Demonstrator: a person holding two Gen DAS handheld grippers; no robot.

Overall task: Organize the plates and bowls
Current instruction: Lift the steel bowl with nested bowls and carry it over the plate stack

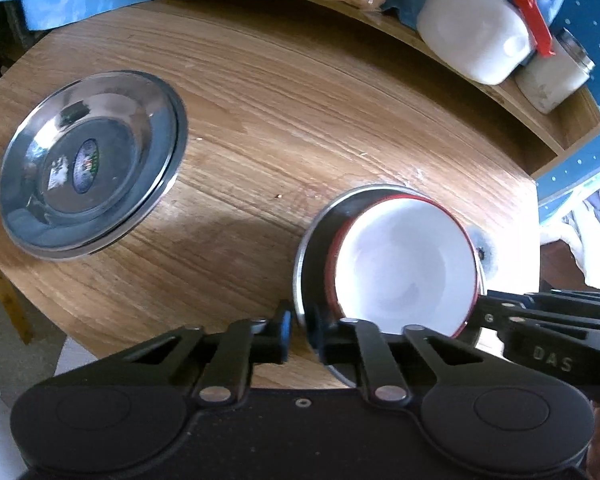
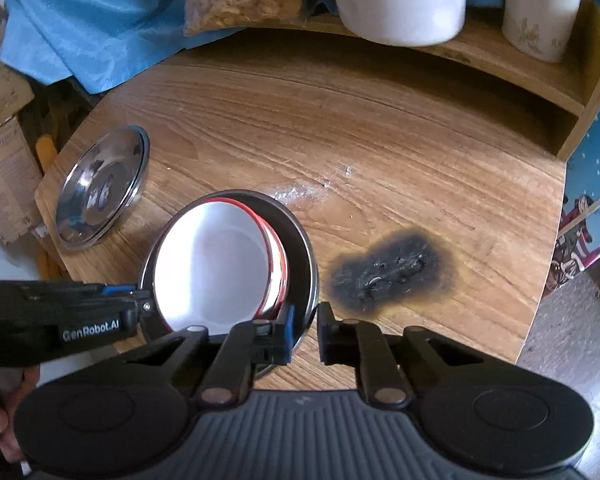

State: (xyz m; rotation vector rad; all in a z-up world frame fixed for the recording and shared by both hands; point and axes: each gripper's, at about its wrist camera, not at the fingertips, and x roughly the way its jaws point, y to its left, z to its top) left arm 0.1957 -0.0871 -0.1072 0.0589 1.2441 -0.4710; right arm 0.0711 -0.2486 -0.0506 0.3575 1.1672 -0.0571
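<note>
Both claws at the rim of the steel plate with the white bowl in it.

The left claw (image 1: 303, 334) is narrow and has the near rim of the plate (image 1: 314, 248) between its fingers; I cannot tell if it grips. The right claw (image 2: 304, 330) is also narrow, around the plate's (image 2: 300, 240) rim on the other side. The bowl (image 1: 404, 264) with its red edge sits inside this plate, near the front of the wooden counter (image 1: 280, 120). A second plate (image 1: 88, 164) lies well apart to the left. A burn mark (image 2: 392, 274) is just beside the first plate.
</note>
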